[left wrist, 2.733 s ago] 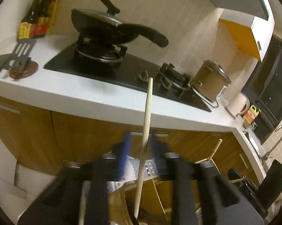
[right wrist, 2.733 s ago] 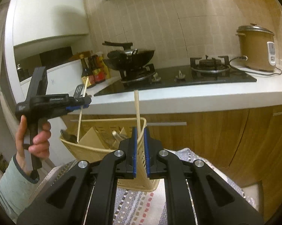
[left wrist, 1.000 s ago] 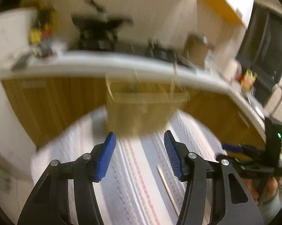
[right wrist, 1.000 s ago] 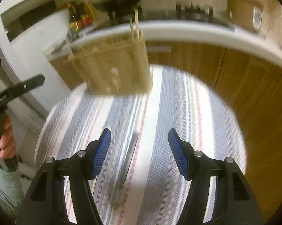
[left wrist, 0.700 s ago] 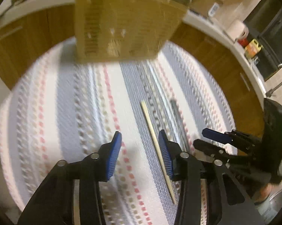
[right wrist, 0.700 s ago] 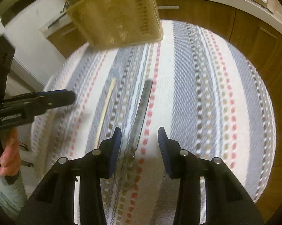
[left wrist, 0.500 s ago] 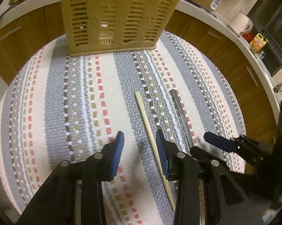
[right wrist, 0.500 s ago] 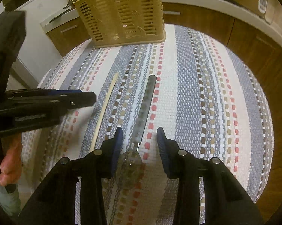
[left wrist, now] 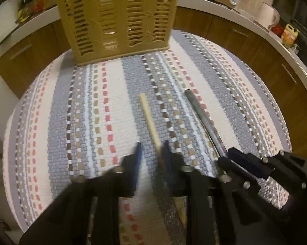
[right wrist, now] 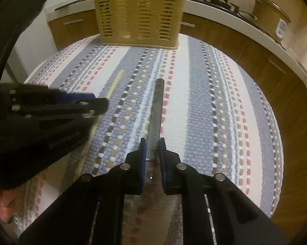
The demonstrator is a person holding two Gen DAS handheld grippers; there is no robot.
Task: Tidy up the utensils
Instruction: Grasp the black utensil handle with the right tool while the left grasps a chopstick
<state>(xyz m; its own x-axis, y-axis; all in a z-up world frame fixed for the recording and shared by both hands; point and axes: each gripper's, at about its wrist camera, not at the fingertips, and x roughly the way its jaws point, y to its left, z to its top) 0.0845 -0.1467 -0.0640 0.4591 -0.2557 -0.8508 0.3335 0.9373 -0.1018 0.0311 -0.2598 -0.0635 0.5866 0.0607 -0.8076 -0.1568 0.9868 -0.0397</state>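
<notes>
A wooden chopstick (left wrist: 149,118) and a grey metal spoon handle (left wrist: 202,120) lie side by side on the striped tablecloth (left wrist: 92,106). My left gripper (left wrist: 151,149) straddles the chopstick, its jaws a narrow gap apart and blurred; the stick runs along the right finger. My right gripper (right wrist: 152,143) has its blue pads close on both sides of the spoon handle (right wrist: 156,110), which lies on the cloth. The chopstick also shows in the right wrist view (right wrist: 115,85). A tan slotted utensil basket (left wrist: 118,18) stands at the far edge of the table, also in the right wrist view (right wrist: 140,10).
The round table drops off on all sides. Wooden cabinets and a white counter (left wrist: 245,18) curve behind it, with a rice cooker (right wrist: 271,20) on top. In the right wrist view the left gripper's body (right wrist: 47,112) fills the left side over the chopstick.
Both grippers dropped their chopsticks into the basket, swung down to the table and narrowed. The left now straddles the chopstick, the right the spoon handle.
</notes>
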